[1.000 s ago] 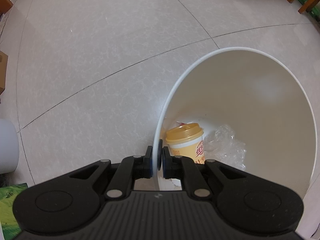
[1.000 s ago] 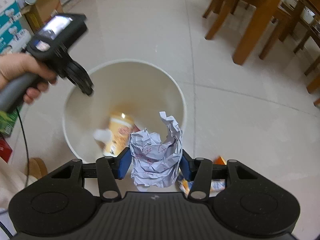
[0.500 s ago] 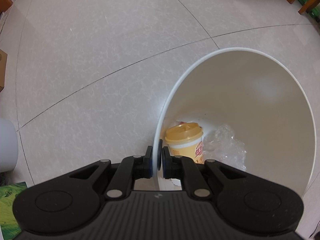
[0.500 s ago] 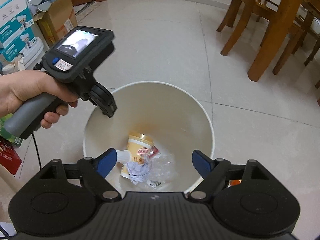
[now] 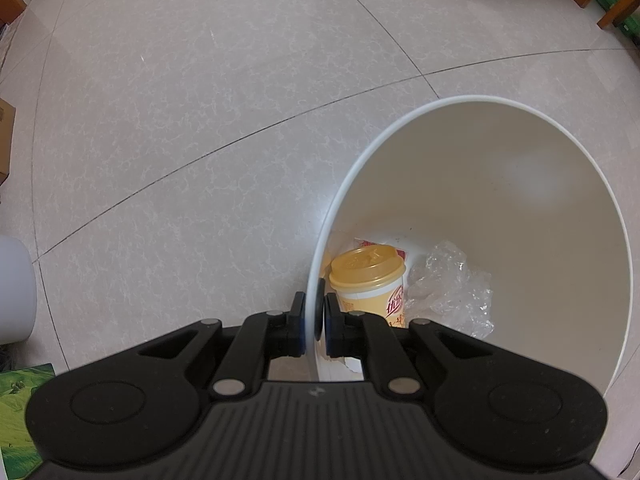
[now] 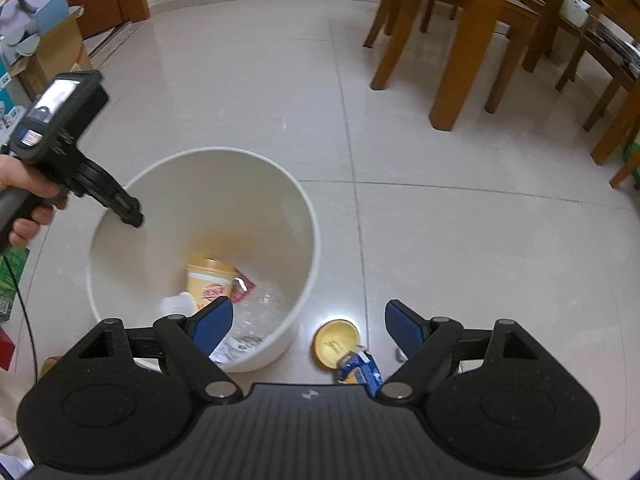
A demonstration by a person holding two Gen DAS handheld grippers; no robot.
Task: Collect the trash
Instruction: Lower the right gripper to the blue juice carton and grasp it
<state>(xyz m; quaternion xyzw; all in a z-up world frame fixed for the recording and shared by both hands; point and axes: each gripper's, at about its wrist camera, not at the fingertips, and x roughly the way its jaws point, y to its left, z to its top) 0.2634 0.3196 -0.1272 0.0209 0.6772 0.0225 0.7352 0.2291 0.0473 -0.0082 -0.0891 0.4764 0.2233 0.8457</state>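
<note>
Left wrist view: the left hand-held gripper (image 5: 314,322) is clamped tight on the rim of the white bin (image 5: 520,152), one pad outside the wall and one inside, pointing straight down. The bin stands on the tiled floor (image 5: 200,140). At its bottom lie a yellow-lidded paper cup (image 5: 370,280) on its side and, just beside it, crumpled clear plastic (image 5: 452,288). A scrap of red-and-white wrapper shows behind the cup – too little of it to say what it is. The thin rim looks stiff enough to steady the bin, though an empty plastic bin is light and would likely tip if pulled.

Right wrist view: the right hand-held gripper (image 6: 308,326) stands wide apart with nothing between its blue pads; its jaws have just been opening. Below it, on the floor just outside the bin, lie a loose yellow lid (image 6: 336,342) and a crushed blue-and-yellow packet (image 6: 358,370), touching or nearly so. I judge both light. The lid is flat and probably slick on tile, so it is best pinched across its raised edge; the packet is soft and should crumple safely anywhere. The packet's lower end is hidden by the gripper body – its full shape is unclear. White crumpled paper (image 6: 178,304) inside the bin is blurred and partly covered by the near pad.
</note>
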